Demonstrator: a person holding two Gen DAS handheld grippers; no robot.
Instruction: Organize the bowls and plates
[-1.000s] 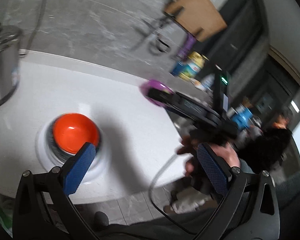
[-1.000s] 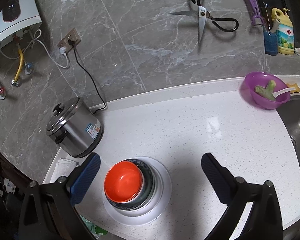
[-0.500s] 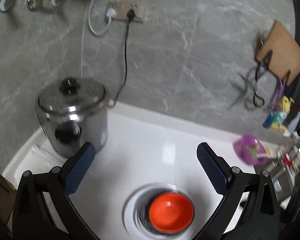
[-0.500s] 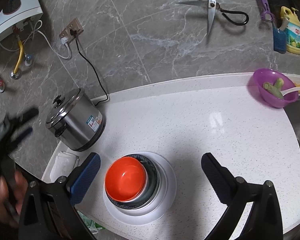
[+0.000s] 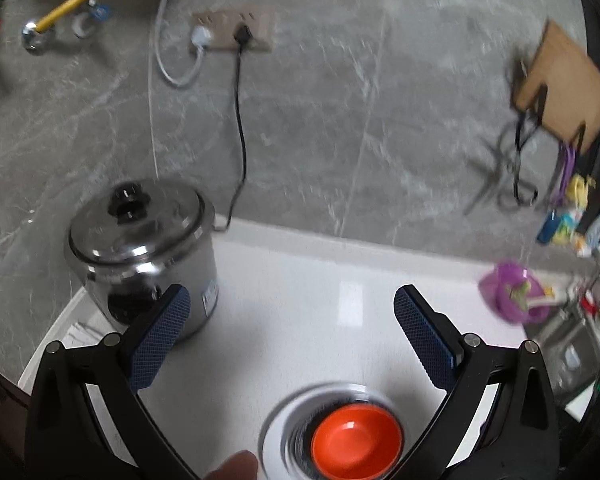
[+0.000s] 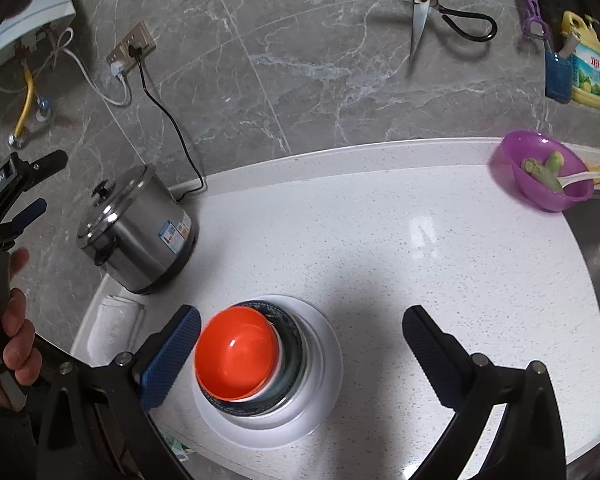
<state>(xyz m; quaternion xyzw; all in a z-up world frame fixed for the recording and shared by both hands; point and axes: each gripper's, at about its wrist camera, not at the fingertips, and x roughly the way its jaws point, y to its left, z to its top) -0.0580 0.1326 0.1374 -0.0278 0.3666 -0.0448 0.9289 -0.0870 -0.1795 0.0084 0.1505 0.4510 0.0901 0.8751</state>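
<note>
Grey marble wall backs the white countertop, where a white plate carries a dark patterned bowl and an orange bowl stacked below both spread, empty jaws. The right gripper hangs over the stack; a skewed descent could tip the off-center orange bowl. The left gripper, against 1 second ago, now faces the wall and rice cooker, not the room.

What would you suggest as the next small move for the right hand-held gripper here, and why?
Probably lower the right hand-held gripper toward the orange bowl and centre it between the fingers. Its jaws are wide open and empty, and the bowl sits topmost in the stack on the white plate, beside the gripper's left finger rather than between the two. The left hand-held gripper is open too, and its view is blurred.
</note>
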